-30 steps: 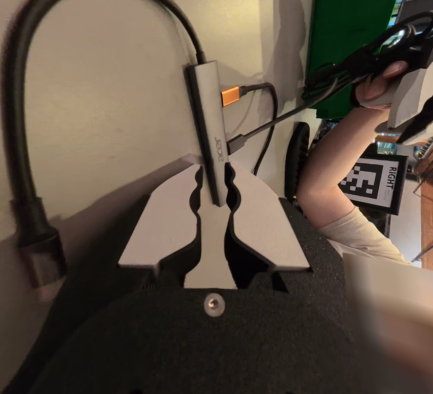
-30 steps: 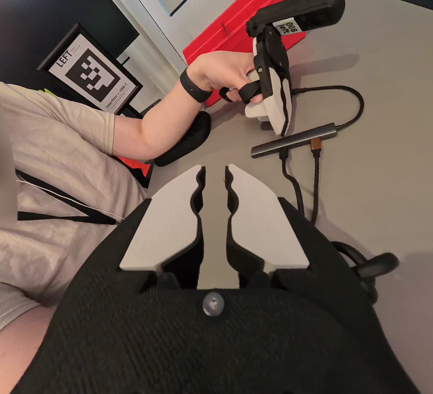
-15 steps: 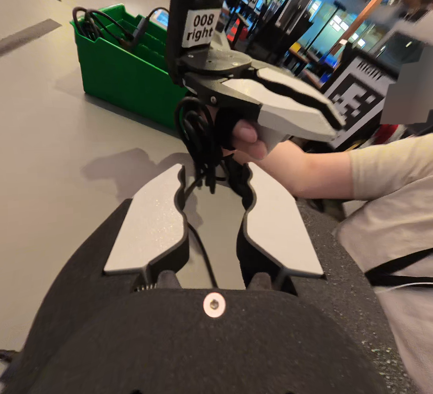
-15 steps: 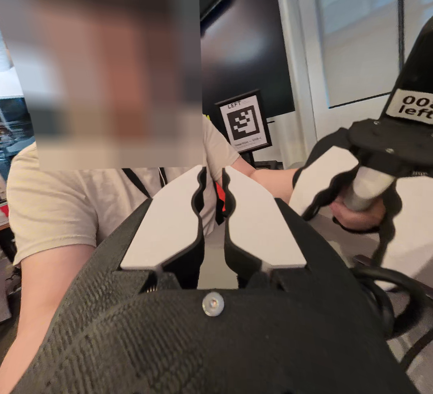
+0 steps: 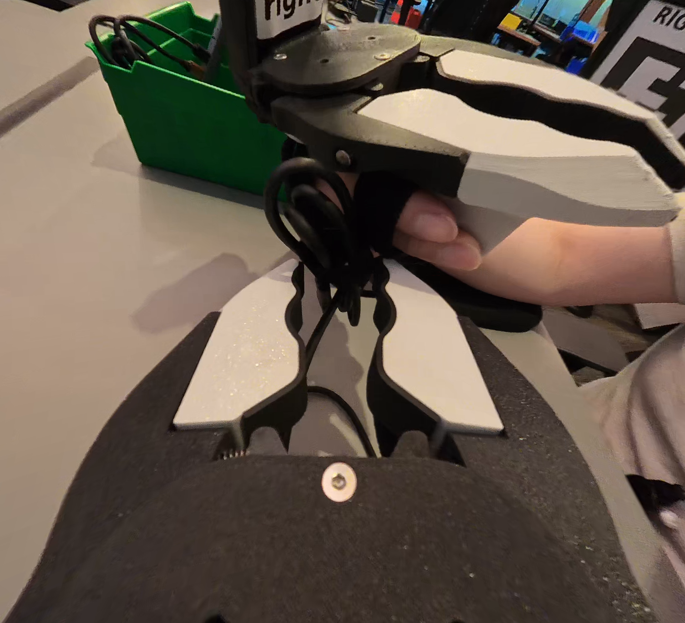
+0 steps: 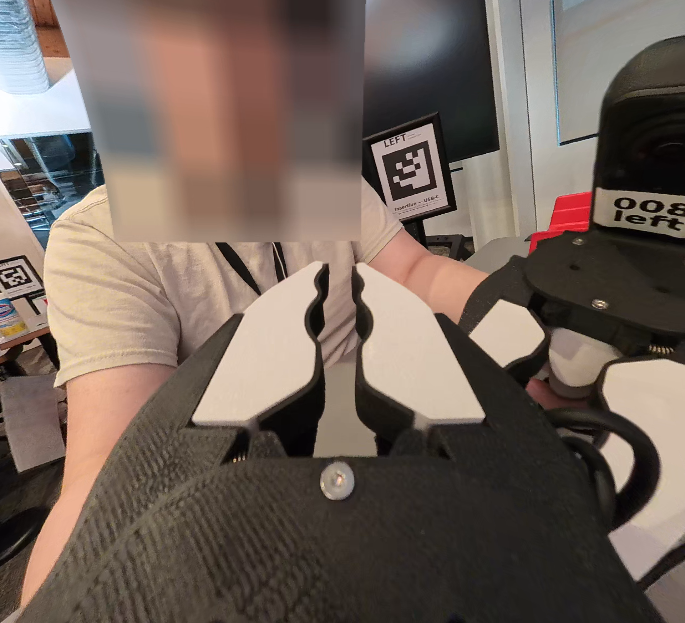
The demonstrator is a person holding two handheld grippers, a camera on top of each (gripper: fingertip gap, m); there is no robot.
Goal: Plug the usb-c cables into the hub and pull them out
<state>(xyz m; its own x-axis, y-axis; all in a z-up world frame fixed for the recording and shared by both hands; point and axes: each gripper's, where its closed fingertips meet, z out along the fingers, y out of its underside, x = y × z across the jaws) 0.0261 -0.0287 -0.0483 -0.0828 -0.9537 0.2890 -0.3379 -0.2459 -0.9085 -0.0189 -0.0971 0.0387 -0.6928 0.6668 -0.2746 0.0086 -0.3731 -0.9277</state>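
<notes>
The hub does not show in either view, and neither do any plugged connectors, so which way it points and how its long axis lies cannot be told. What does show is a bundle of black cables (image 5: 318, 231) hanging in loops under the right gripper (image 5: 659, 145), beside the hand (image 5: 437, 234) that holds that tool. One strand runs down and back between the fingers of the left gripper (image 5: 339, 284), along their length and toward the camera. The left gripper's jaws stand apart around that strand without pressing it. The right gripper's own jaws (image 6: 341, 271) sit nearly together with a narrow gap and nothing between them, and they face the person's shirt (image 6: 148, 301) rather than the grey table (image 5: 92, 234). A green bin (image 5: 192, 131) with more cables stands well behind. By this reading the left gripper is the nearer one to the cables, and both tools would have to turn back to the table before any plugging.
</notes>
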